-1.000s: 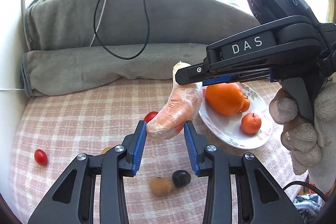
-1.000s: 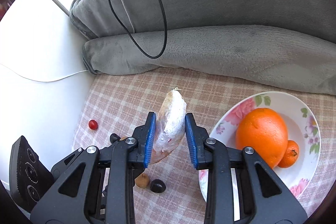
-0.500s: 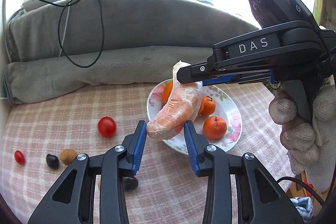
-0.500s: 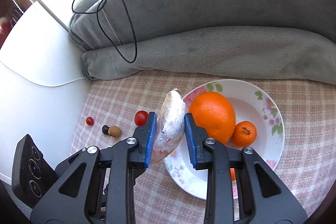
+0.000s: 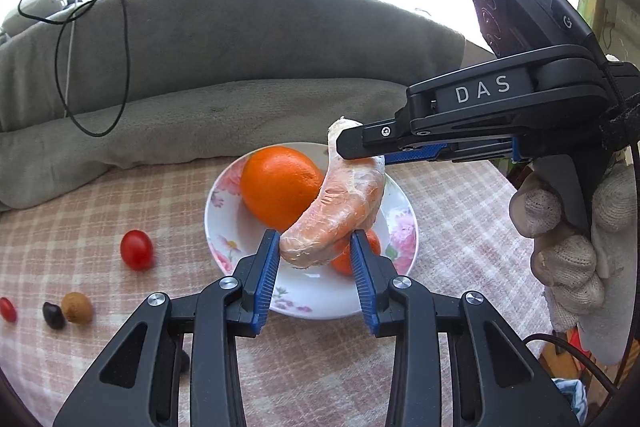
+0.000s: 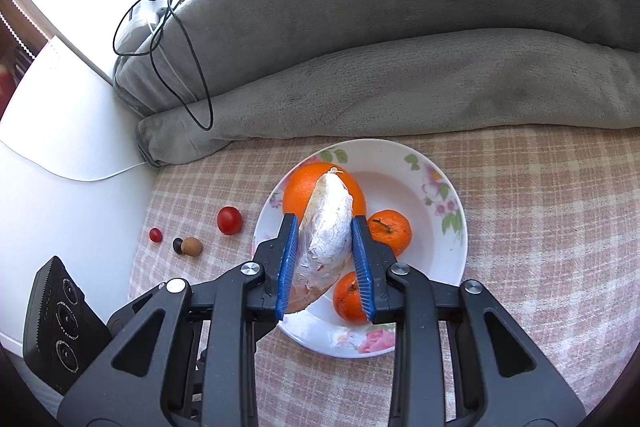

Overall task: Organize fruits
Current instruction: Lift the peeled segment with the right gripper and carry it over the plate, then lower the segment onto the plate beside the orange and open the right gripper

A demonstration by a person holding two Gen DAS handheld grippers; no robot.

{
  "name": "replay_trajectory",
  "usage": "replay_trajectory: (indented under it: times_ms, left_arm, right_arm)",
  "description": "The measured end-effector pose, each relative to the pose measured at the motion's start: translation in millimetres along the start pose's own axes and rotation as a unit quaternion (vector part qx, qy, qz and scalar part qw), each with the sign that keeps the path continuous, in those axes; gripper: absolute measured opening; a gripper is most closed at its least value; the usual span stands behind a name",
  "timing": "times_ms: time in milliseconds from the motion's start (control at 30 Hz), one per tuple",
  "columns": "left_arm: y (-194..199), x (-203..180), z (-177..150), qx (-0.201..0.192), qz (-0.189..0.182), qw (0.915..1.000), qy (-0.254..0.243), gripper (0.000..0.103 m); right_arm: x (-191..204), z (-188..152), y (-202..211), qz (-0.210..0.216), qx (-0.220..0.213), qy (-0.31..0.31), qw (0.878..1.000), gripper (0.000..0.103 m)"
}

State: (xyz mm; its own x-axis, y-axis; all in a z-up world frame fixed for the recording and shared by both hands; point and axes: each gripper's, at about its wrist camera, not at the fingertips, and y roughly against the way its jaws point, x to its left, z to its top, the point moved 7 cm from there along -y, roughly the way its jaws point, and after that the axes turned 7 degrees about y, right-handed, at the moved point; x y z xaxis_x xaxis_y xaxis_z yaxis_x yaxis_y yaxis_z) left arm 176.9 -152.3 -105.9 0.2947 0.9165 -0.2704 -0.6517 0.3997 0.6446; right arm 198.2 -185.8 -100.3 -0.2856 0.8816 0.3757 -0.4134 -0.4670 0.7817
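Right tool (image 6: 325, 259) clamped on plastic-wrapped carrot (image 6: 326, 231), now hanging over floral plate (image 6: 448, 259); a second ago over bare checked cloth (image 6: 540, 227), plate off to side. Left tool (image 5: 314, 269) jaws spread moderately either side of carrot's lower end (image 5: 332, 223), contact unclear. Plate holds large orange (image 5: 276, 187), two small tangerines (image 6: 390, 231), (image 6: 350, 297). On cloth left of plate: cherry tomato (image 5: 137, 250), brown nut (image 5: 77, 307), dark fruit (image 5: 53, 315), small red tomato (image 5: 7, 309). Grey blanket (image 6: 400, 67) behind.
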Motion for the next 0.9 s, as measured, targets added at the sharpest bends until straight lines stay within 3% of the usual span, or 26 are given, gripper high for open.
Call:
replay_trajectory:
  times_ms: [667, 700, 767, 833, 900]
  left_arm:
    - [-21, -12, 5, 0.012, -0.001, 0.9999, -0.004, 0.035]
    - [-19, -11, 4, 0.012, 0.0, 0.9999, -0.002, 0.037]
    - [-15, -9, 3, 0.01, 0.002, 0.9999, 0.0, 0.044]
    - [-10, -7, 3, 0.007, 0.002, 1.0, 0.0, 0.044]
    - [-7, -5, 3, 0.005, 0.004, 1.0, 0.0, 0.047]
  right_arm:
    - [-28, 5, 14, -0.033, -0.024, -0.002, 0.999, 0.029]
    - [-28, 5, 16, -0.037, -0.027, 0.002, 0.999, 0.031]
    - [-26, 7, 18, -0.043, -0.033, 0.009, 0.998, 0.045]
    - [-24, 8, 21, -0.043, -0.044, 0.015, 0.998, 0.07]
    - [-20, 9, 24, -0.045, -0.052, 0.025, 0.997, 0.071]
